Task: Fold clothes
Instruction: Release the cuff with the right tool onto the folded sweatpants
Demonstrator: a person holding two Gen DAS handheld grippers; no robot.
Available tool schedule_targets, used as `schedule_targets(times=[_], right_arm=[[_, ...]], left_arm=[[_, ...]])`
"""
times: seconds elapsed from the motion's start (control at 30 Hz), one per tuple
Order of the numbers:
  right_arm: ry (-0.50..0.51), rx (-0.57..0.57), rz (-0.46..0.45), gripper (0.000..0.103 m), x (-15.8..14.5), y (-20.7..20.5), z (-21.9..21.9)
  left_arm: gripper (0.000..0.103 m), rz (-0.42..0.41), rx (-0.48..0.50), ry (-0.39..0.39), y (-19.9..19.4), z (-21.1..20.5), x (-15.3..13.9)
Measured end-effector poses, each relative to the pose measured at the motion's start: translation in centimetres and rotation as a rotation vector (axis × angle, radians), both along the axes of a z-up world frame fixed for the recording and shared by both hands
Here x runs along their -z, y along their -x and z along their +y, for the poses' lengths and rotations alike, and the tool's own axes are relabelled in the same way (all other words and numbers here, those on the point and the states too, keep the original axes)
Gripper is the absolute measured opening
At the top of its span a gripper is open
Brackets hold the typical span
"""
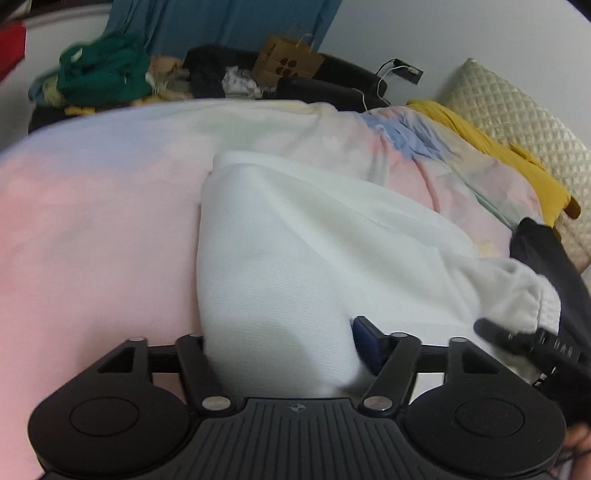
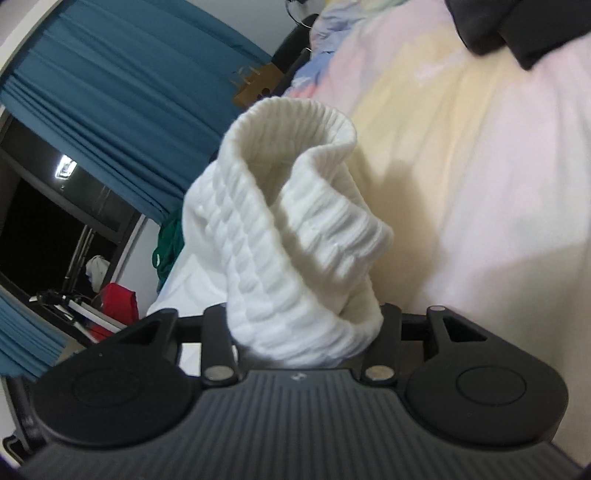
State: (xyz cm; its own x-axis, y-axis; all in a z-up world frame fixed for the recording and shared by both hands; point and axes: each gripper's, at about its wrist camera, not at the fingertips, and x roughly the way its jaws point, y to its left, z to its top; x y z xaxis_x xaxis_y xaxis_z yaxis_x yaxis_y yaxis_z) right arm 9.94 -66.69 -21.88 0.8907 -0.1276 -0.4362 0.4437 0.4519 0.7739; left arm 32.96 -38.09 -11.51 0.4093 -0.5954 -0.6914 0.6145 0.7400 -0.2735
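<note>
Teal curtain (image 2: 110,122); paper bag (image 1: 286,62); perhaps a pillow (image 1: 517,122)

The white knitted garment (image 1: 295,258) lies on the pastel patterned bedspread (image 1: 92,221), running from the left gripper (image 1: 280,354), between whose fingers its near end sits, toward the far right. The right gripper (image 1: 517,336) meets the garment's right end, and in the right wrist view the ribbed white cuff (image 2: 295,221) rises from between the right gripper's fingers above the bedspread. A dark garment (image 1: 546,258) lies right of the white one. Behind it rests a mustard-yellow cloth (image 1: 491,151) against a quilted cream pillow (image 1: 517,122). Beyond the bed's far edge sits a heap of clothes including a green bundle (image 1: 103,70), with a brown paper bag (image 1: 288,61) to its right, before a teal pleated curtain (image 1: 221,22).
</note>
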Motion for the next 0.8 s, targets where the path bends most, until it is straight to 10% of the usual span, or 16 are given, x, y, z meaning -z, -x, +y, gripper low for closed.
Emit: schedule_targets(times=[0.33, 0.8], right_arm=[[0.22, 0.052, 0.272, 0.062, -10.7, 4.9, 4.4], [0.662, -0.119, 0.108, 0.096, -26.9, 13.3, 16.9]], left_arm=[[0.102, -0.119, -0.062, -0.036, 8.7, 4.3, -11.0], [0.103, -0.465, -0.048, -0.06, 27.0, 12.6, -25.5]])
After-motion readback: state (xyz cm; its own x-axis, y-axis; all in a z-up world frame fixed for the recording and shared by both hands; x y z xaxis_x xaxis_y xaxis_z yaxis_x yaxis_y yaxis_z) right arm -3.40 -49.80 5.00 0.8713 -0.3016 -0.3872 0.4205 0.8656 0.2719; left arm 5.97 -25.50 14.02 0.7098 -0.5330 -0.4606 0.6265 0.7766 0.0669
